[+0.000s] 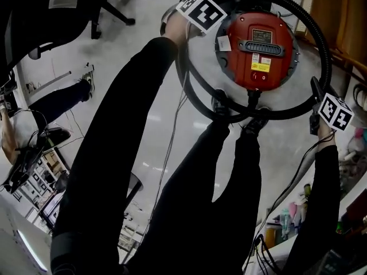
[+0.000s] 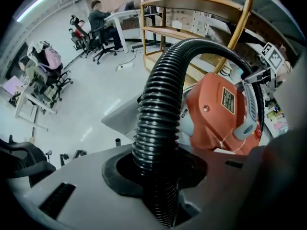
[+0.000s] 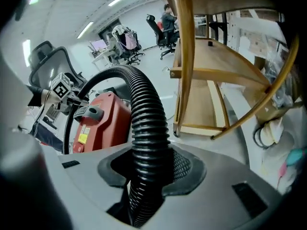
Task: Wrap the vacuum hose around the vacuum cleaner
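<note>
Hose (image 2: 158,109) loops around vacuum cleaner (image 1: 255,50) (shelf (image 3: 211,66) beside)

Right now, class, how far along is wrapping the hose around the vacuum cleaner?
Done: the hose already rings the vacuum cleaner in one wide, loose loop. In hand: the left gripper and right gripper each have their jaws shut on the hose, at opposite sides of the loop. Left: the loop stands clear of the red body, so it probably needs drawing in snug.
</note>
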Tool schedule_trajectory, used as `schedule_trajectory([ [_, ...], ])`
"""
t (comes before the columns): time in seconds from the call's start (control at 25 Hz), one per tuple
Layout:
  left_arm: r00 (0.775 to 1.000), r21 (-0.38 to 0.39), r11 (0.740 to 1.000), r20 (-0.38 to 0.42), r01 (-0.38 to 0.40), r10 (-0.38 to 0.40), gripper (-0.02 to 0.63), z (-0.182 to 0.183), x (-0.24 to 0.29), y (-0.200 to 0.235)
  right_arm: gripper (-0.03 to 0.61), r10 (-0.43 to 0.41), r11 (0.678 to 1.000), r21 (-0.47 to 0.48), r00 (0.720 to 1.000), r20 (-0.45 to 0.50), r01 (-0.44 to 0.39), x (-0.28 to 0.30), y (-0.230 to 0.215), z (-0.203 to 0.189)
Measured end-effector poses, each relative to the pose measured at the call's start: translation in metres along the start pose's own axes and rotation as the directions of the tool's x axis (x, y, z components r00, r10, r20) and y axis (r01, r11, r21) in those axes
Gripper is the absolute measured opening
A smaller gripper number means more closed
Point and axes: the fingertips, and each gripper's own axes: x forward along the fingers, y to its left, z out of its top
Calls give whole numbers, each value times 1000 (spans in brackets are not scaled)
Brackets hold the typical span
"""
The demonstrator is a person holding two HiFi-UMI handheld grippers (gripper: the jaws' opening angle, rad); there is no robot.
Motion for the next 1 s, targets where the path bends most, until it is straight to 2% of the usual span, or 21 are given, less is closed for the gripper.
schedule_trajectory([
  [0.24, 1000, 50, 999, -18, 7, -6, 143, 1, 53, 2, 156, 47, 996, 83, 999, -19, -46, 45, -7, -25],
  [0.32, 1000, 86, 996, 5, 13, -13, 144, 0, 65, -5, 156, 55, 991, 121, 998, -24, -52, 56, -8, -35],
  [0.4, 999, 143, 990, 53, 0, -7, 211, -1, 71, -13, 156, 64, 987, 148, 998, -24, -59, 66, -8, -43],
  [0.48, 994, 157, 987, 107, -18, 1, 287, -2, 70, -15, 156, 67, 987, 148, 997, -27, -63, 75, -7, -47],
  [0.52, 990, 134, 991, 143, -23, 4, 312, -1, 66, -14, 156, 68, 988, 144, 997, -29, -63, 78, -6, -47],
  [0.6, 970, 44, 998, 242, -32, 20, 321, 5, 46, -9, 156, 66, 990, 127, 997, -34, -61, 84, -5, -46],
  [0.72, 918, -148, 989, 390, -13, 71, 321, 4, -5, -1, 158, 42, 996, 84, 998, -54, -37, 91, -8, -47],
  [0.8, 888, -286, 958, 445, 21, 113, 321, -15, -38, -4, 161, 15, 999, 36, 998, -66, -13, 96, -15, -49],
  [0.84, 880, -351, 935, 457, 45, 129, 319, -30, -50, -10, 177, -2, 1000, 6, 998, -67, 3, 98, -18, -49],
  [0.92, 880, -465, 878, 457, 110, 132, 319, -65, -64, -34, 218, -31, 999, -28, 997, -70, 29, 102, -23, -50],
  [1.0, 892, -547, 821, 439, 165, 113, 319, -101, -72, -66, 253, -35, 999, -27, 997, -73, 33, 106, -22, -49],
])
